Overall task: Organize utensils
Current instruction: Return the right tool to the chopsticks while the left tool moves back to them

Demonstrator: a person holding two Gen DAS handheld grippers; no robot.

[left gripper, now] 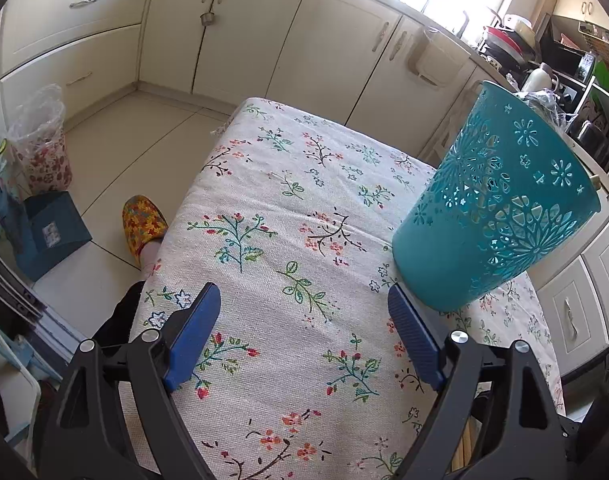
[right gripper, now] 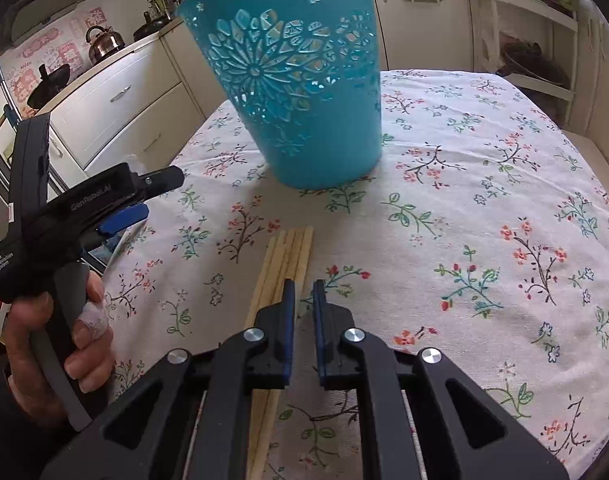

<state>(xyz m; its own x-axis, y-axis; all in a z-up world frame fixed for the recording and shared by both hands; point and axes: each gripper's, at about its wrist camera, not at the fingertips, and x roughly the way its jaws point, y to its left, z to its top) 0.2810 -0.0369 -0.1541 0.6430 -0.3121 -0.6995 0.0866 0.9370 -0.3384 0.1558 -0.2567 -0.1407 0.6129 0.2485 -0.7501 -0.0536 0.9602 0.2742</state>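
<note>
Pick-up step: wooden chopsticks (right gripper: 289,254) lie on the tablecloth (right gripper: 464,208) just in front of the teal basket (right gripper: 300,80), right gripper (right gripper: 303,292) nearly closed beside them, holding nothing, left gripper (left gripper: 304,300) wide open, empty; next needs reopening, realigning over chopsticks.
</note>
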